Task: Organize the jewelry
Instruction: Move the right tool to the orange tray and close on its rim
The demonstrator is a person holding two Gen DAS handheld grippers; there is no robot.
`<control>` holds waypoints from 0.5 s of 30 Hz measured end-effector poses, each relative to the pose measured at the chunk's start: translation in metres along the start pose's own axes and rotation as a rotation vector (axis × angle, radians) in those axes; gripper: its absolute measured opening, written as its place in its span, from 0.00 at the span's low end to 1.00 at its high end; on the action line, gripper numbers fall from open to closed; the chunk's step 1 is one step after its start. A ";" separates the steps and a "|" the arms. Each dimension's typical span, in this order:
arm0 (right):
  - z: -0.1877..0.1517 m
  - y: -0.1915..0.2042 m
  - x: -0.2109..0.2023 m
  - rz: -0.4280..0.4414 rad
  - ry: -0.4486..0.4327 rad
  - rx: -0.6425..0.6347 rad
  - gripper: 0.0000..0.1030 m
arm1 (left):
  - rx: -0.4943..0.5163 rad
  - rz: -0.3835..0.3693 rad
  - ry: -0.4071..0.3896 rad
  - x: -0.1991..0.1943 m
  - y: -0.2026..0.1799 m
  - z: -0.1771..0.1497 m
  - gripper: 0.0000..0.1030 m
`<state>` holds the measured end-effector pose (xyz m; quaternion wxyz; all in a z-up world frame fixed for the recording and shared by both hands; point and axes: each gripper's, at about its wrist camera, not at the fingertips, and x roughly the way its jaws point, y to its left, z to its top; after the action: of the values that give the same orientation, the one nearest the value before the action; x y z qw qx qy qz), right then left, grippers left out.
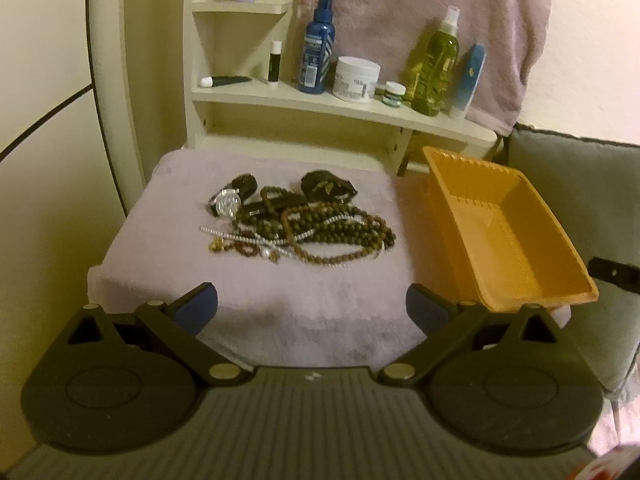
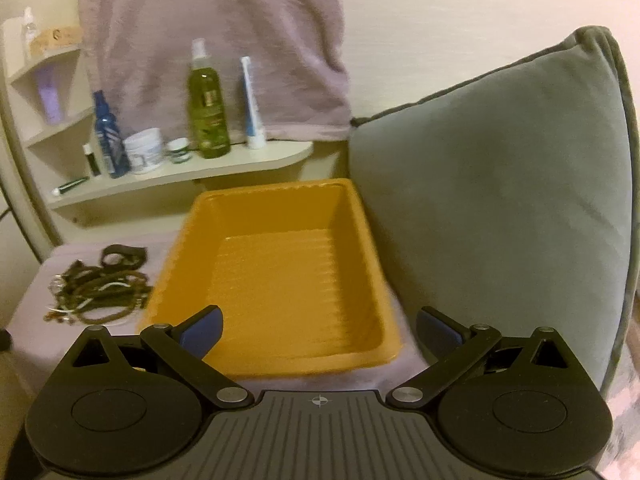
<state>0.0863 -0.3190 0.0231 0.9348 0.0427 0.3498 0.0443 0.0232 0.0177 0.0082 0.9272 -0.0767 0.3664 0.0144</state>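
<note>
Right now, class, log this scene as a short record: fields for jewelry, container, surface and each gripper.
jewelry: tangled pile of bead necklaces and watches, lying on the towel, left of the tray
container: orange tray, nothing in it
surface: lilac towel
left gripper: open, holding nothing, facing the pile
right gripper: open, holding nothing, over the tray's near rim

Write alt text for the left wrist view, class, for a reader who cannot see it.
A tangled pile of jewelry, bead necklaces and a watch, lies on a lilac towel, with an empty orange tray to its right. The open left gripper hovers in front, holding nothing. Bottles stand on a shelf behind.
</note>
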 end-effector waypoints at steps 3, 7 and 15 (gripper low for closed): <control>0.000 -0.011 0.012 -0.020 0.011 -0.014 0.99 | -0.014 -0.008 0.001 0.010 0.006 0.006 0.97; -0.001 -0.024 0.030 -0.019 0.036 -0.009 0.81 | -0.011 -0.012 0.000 0.025 0.011 0.013 0.97; -0.006 -0.043 0.065 -0.005 0.091 0.003 0.61 | 0.044 -0.007 -0.024 0.050 0.008 0.015 0.94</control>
<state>0.1334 -0.3545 -0.0280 0.9180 0.0413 0.3921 0.0435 0.0693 0.0265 -0.0164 0.9331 -0.0572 0.3550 0.0039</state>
